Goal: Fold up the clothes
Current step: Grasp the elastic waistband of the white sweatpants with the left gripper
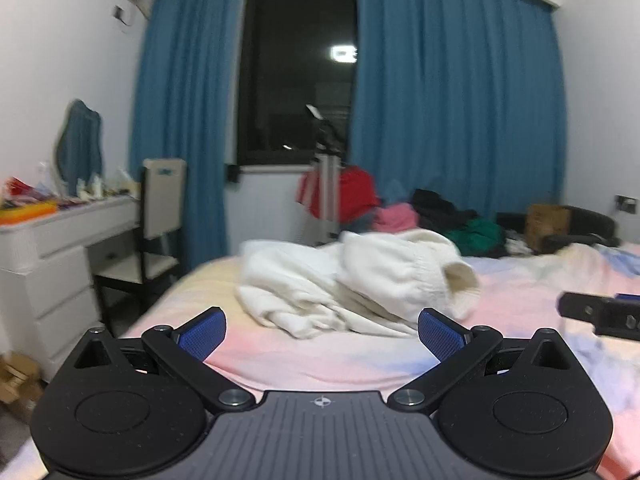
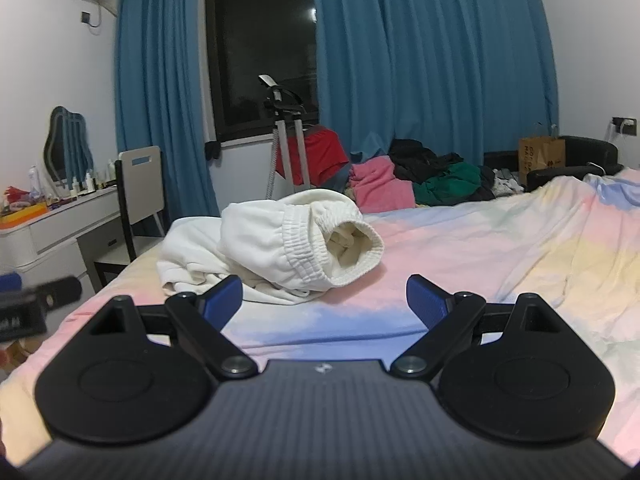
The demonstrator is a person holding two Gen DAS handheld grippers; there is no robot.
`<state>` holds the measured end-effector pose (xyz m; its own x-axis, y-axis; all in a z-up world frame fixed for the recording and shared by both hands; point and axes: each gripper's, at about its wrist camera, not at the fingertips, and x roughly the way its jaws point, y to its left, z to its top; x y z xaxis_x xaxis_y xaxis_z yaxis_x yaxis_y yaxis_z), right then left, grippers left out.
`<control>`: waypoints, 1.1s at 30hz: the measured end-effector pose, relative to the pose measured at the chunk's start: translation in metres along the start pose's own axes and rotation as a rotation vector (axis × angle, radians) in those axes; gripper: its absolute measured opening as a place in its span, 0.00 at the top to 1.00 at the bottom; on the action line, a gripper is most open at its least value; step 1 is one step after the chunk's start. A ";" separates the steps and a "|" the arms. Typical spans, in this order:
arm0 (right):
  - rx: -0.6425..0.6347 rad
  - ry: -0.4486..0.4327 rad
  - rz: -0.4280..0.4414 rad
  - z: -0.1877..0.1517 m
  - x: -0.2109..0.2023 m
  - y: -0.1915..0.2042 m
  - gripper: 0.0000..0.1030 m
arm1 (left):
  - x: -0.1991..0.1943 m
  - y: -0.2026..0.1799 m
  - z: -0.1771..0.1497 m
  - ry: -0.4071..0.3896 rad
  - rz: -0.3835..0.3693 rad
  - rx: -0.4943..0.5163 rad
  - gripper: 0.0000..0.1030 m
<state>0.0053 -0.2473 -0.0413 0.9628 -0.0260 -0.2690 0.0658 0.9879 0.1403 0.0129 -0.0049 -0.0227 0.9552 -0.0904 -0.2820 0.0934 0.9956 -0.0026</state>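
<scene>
White trousers (image 2: 272, 240) lay crumpled near the bed's (image 2: 460, 248) left edge, waistband up. Judged soft, light, floppy; take the elastic waistband. Left gripper (image 1: 322, 334) and right gripper (image 2: 325, 300) were spread, empty.

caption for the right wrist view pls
Open right gripper faces a crumpled white garment on the pastel bedsheet.
</scene>
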 end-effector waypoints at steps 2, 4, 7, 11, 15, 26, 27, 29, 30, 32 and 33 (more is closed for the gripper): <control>0.017 -0.001 -0.008 0.001 -0.001 -0.003 0.12 | 0.009 -0.005 -0.002 0.027 -0.010 0.013 0.00; 0.034 -0.009 -0.027 0.002 -0.003 -0.007 0.12 | 0.021 -0.013 -0.002 0.050 -0.010 0.028 0.00; 0.071 -0.025 -0.053 0.006 -0.006 -0.015 0.12 | 0.047 -0.030 0.003 0.066 -0.017 0.061 0.00; 0.109 -0.030 -0.092 0.007 -0.002 -0.030 0.12 | 0.099 -0.063 0.017 0.064 -0.008 0.161 0.01; 0.144 -0.029 -0.138 0.003 0.010 -0.050 0.12 | 0.168 -0.103 0.037 0.055 -0.003 0.230 0.01; 0.289 0.071 -0.246 -0.022 0.088 -0.106 0.12 | 0.342 -0.186 0.049 0.104 0.193 0.355 0.14; 0.298 0.080 -0.243 -0.025 0.094 -0.108 0.12 | 0.354 -0.187 0.047 0.113 0.219 0.354 0.16; 0.298 0.093 -0.240 -0.030 0.103 -0.109 0.12 | 0.368 -0.185 0.045 0.142 0.263 0.353 0.36; 0.295 0.098 -0.239 -0.032 0.107 -0.109 0.12 | 0.369 -0.181 0.045 0.142 0.247 0.339 0.52; 0.295 0.109 -0.234 -0.036 0.115 -0.109 0.12 | 0.367 -0.171 0.047 0.138 0.202 0.308 0.59; 0.302 0.111 -0.227 -0.037 0.117 -0.109 0.12 | 0.360 -0.165 0.049 0.127 0.168 0.290 0.62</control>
<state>0.1007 -0.3529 -0.1231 0.8816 -0.2056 -0.4248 0.3641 0.8691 0.3349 0.3553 -0.2027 -0.0764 0.9232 0.0963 -0.3721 0.0308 0.9465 0.3211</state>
